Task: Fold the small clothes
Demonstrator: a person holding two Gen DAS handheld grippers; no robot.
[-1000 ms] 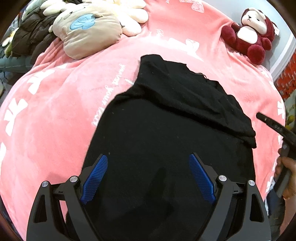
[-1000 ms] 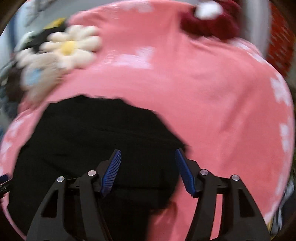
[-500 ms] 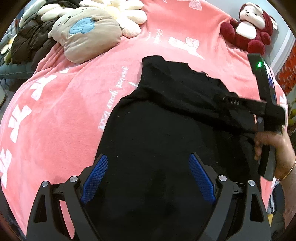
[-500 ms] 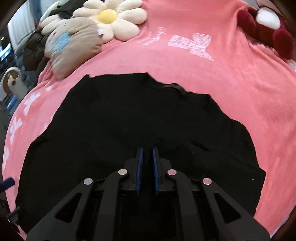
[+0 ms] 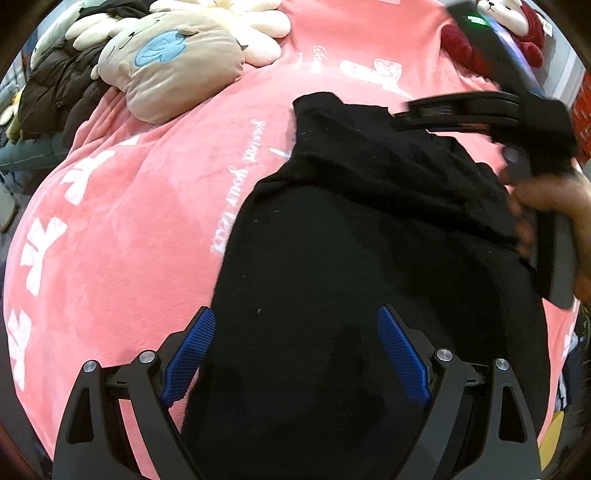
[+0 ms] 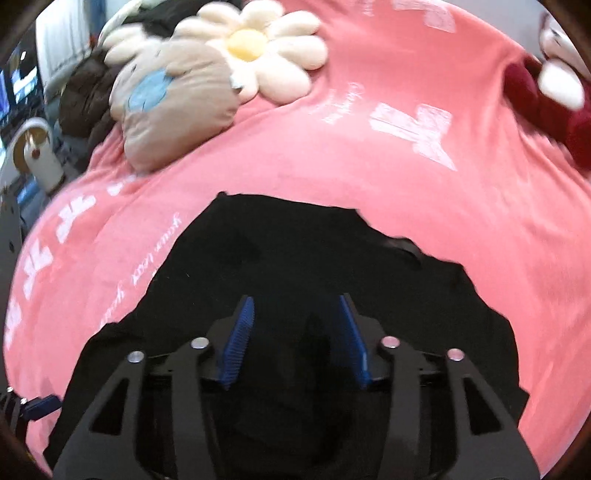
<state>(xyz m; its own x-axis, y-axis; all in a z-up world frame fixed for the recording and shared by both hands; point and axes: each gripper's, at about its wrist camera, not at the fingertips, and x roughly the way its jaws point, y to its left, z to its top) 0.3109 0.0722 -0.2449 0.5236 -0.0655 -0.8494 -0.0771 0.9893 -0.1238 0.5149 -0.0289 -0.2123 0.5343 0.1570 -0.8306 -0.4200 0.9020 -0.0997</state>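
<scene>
A black garment lies spread on the pink blanket, with its far part folded over itself. My left gripper hovers open over the near part of the garment, nothing pinched between its blue pads. My right gripper is over the middle of the black garment; its jaws are opening, and the cloth lies under them without being pinched. In the left wrist view the right gripper's body and the hand holding it reach over the garment's far right side.
A beige plush pillow and a flower cushion sit at the far left of the blanket. A red plush toy sits at the far right corner. A dark jacket is heaped beyond the left edge.
My right gripper swept from the garment's right edge in over its middle, shutting on the way and opening again. My left gripper stayed open in place.
</scene>
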